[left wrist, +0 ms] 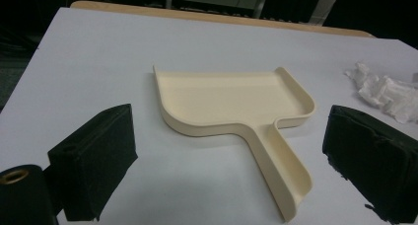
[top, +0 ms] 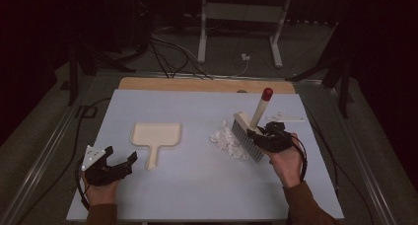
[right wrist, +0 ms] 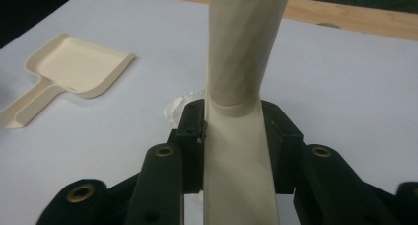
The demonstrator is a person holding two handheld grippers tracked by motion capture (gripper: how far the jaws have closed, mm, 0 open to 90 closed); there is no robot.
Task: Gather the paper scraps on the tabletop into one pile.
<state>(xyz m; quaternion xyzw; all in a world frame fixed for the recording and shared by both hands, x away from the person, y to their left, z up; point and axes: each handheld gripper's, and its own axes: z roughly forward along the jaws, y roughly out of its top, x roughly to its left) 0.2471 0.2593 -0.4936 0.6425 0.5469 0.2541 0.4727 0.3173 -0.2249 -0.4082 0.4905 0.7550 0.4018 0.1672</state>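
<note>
From the high view, the right gripper [top: 261,134] was squeezed tight around the neck of a cream hand brush [top: 248,132], low on its handle. The handle stuck up and leaned away from the person, and it ended in a red tip. The brush's grey bristles sat on the table [top: 197,185], touching a little heap of white paper scraps [top: 226,141] on their left side. The left gripper [top: 121,162] sat near the front left of the table with its jaws wide apart, holding nothing. A cream dustpan [top: 156,137] lay flat just beyond it, its handle pointing back toward the person (just right of the open jaws).

In the left gripper view, the dustpan [left wrist: 236,104] lay ahead, and its handle reached down between the two black jaws without touching them. Some paper scraps [left wrist: 387,92] showed at the far right.

In the right gripper view, both jaws pressed on the brush [right wrist: 241,116] from each side. The dustpan [right wrist: 74,69] lay well apart at the left, and a bit of the scraps [right wrist: 175,106] peeked out behind the jaws.
</note>
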